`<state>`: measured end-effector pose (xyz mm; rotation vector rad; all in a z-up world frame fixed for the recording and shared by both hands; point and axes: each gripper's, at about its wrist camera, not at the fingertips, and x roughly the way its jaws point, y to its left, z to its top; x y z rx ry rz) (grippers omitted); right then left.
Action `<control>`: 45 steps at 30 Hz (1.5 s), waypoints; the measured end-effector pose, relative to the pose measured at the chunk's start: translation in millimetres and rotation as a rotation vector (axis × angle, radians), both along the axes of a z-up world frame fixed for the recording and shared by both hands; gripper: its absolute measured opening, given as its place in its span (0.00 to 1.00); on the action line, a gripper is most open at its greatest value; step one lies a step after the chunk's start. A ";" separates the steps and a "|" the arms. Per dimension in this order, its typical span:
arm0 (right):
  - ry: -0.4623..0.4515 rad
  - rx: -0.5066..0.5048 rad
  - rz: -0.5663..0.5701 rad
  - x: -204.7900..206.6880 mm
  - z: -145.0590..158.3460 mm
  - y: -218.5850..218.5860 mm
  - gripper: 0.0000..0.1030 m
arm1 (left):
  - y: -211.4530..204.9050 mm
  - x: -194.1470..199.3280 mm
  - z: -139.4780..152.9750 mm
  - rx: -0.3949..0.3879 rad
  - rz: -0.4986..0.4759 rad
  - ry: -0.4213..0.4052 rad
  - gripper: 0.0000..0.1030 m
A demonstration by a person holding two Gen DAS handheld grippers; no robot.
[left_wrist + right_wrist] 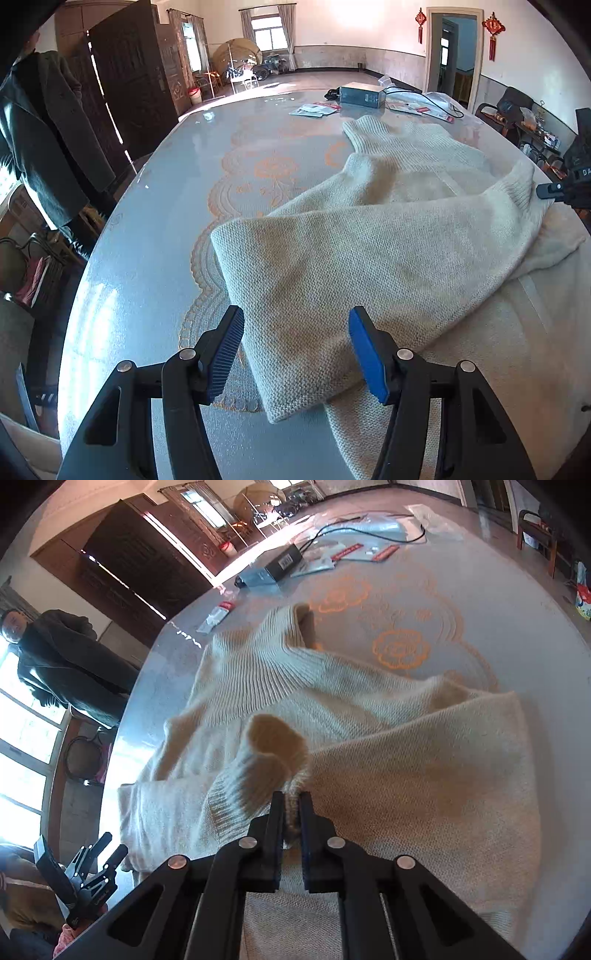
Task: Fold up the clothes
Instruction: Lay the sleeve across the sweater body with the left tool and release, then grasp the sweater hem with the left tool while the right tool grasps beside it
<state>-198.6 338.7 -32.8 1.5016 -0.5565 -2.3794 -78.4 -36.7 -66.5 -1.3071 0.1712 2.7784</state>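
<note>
In the left wrist view, the cream knit sweater [369, 236] is lying across a round table [155, 206] covered in a glossy grey cloth with an orange floral pattern. One sleeve is lying folded diagonally over the body, its ribbed cuff [521, 188] ending near the far right, where the right gripper [550, 192] is showing only as a dark tip at the edge of the picture. The left gripper [295, 354] is hovering with its blue-padded jaws spread wide, straddling the near folded edge of the knit without touching it. A dark box [362, 94] and some packets are sitting well apart at the far side of the table, and a person in a dark coat [48, 140] is standing to the left.

In the right wrist view, the right gripper [291, 805] is standing with its jaws pressed together on the ribbed cuff [269, 760], pinching a small bunch of the knit while the cuff's mouth is gaping open above the pads. The turtleneck collar [291, 627] is lying farther off, toward the table's middle, and the left gripper [99, 864] is showing low at the left, off the cloth.

The sweater is looking soft, thick and limp (it is sagging and bunching wherever it is lifted), so it is likely to drape rather than hold a crease; the ribbed cuffs, hem and shoulder seams are looking like the firmest places to take hold, and the glossy cloth may be letting it slide
</note>
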 end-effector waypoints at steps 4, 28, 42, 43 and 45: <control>0.047 0.070 -0.050 10.9 18.9 22.8 0.06 | 6.1 -5.6 -4.5 -0.022 -0.006 -0.005 0.65; 0.029 0.445 0.268 -12.8 -38.0 -25.6 0.15 | 37.9 -63.2 -18.4 -0.142 0.034 -0.061 0.68; 0.140 0.212 0.245 -61.5 47.0 51.1 0.24 | -38.6 -103.2 84.5 0.119 0.148 0.029 0.73; 0.150 0.200 0.267 -72.6 56.6 48.9 0.25 | -39.7 -115.3 99.7 0.141 0.152 0.045 0.74; 0.152 0.184 0.304 -94.4 67.0 38.4 0.25 | -25.6 -143.3 120.2 0.110 0.111 0.051 0.75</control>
